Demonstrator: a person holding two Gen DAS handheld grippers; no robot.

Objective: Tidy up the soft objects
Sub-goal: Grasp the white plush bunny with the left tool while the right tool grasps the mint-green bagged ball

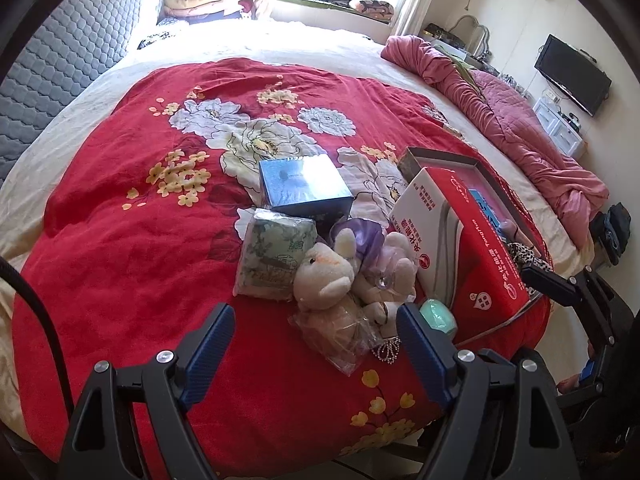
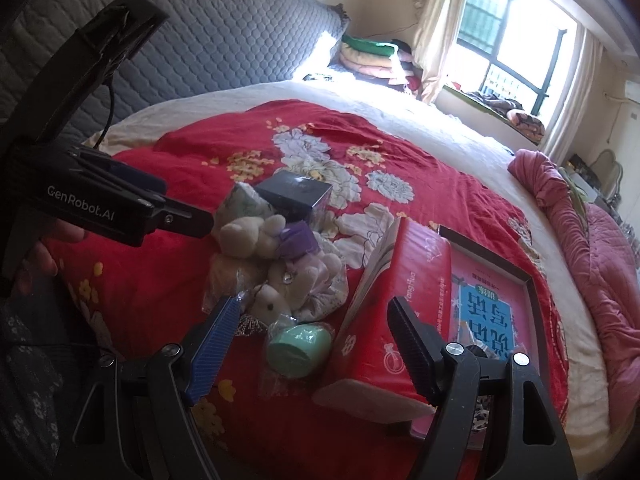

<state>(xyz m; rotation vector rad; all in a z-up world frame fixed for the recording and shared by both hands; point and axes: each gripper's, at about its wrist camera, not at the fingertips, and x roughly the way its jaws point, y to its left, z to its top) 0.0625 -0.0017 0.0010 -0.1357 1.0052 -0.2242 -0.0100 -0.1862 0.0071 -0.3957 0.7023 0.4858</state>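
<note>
I had both grippers over the near edge of the bed [image 1: 120,92], jaws apart and empty, so I judged this the approach, nothing picked yet. The left gripper [image 1: 316,336] hung above the bagged plush toys [image 1: 332,276], heaped beside the red carton [image 1: 480,264]. The right gripper [image 2: 312,336] framed the mint-green item [image 2: 298,346]. Next called for closing on one toy. Open red blanket [image 1: 132,216] lay leftward; the carton crowded the right.
</note>
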